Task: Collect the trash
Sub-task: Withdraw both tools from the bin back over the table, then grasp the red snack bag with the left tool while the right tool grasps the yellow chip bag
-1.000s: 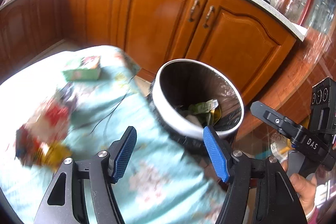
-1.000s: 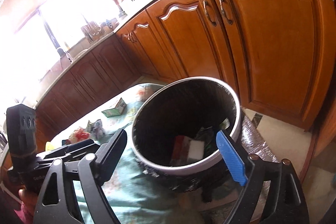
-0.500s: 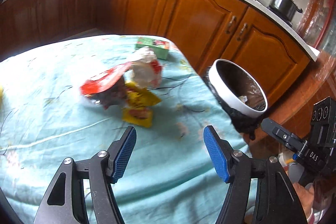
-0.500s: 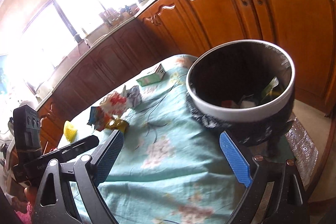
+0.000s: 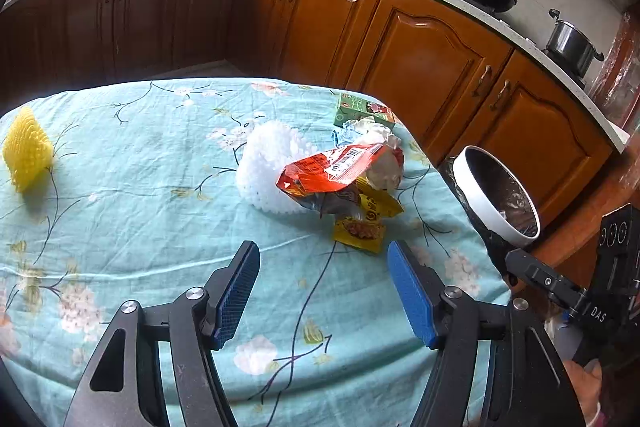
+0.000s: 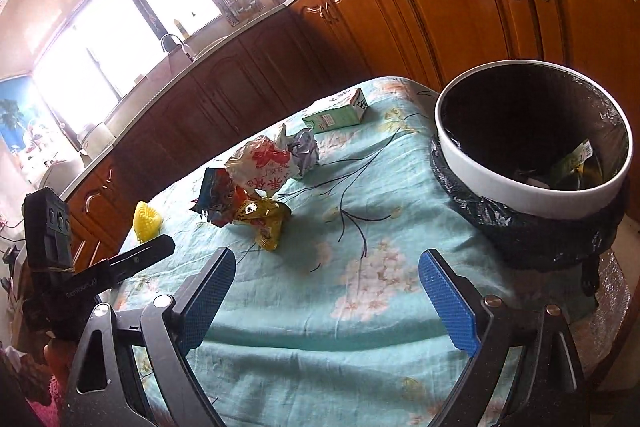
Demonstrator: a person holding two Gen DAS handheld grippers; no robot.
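From the left wrist, the left gripper hangs with its jaws wide and empty over the floral tablecloth, aimed at a heap of litter: a red snack bag on a white foam net, with a yellow wrapper nearest the fingertips, a green carton beyond and a yellow foam net well apart at the far left. The step in hand looks like the reach for the next piece; it calls for dropping onto the yellow wrapper and closing. A second earlier this view sat right over the bin; now the bin stands off at the table's right edge. From the right wrist, the right gripper is likewise wide and empty above bare cloth, the bin, holding some scraps, just beside the table edge. Earlier the bin filled this view; now the litter heap lies ahead.
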